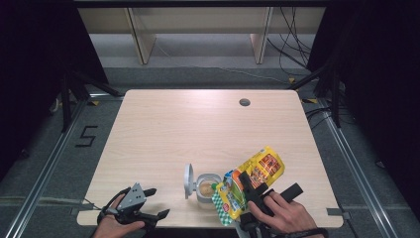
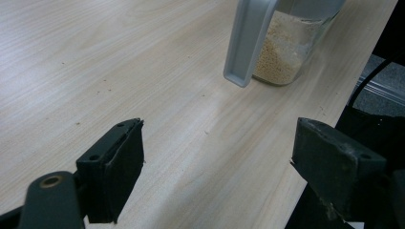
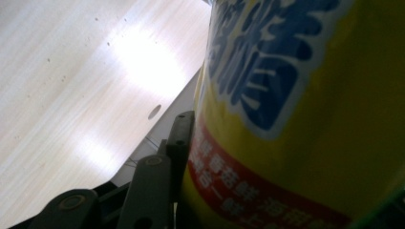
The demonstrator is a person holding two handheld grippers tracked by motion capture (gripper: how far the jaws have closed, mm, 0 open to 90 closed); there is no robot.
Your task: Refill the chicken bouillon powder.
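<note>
High view: right gripper (image 1: 247,184) clamped on the yellow packet (image 1: 252,178), tilted at the table's (image 1: 198,124) near edge.
Left gripper (image 1: 156,203): jaws wide, idle, at 9 o'clock of the jar (image 1: 207,188).
Jar: open, at 9 o'clock of the packet's mouth.
Handling: packet likely light, soft, crinkly; grip mid-body.

Yellow snack bag (image 1: 252,178) tilted over open jar (image 1: 207,188)

light: bright overhead, dark surround; glare: table (image 3: 143,62); blur: yellow packet (image 3: 305,119) close, unfocused
</note>
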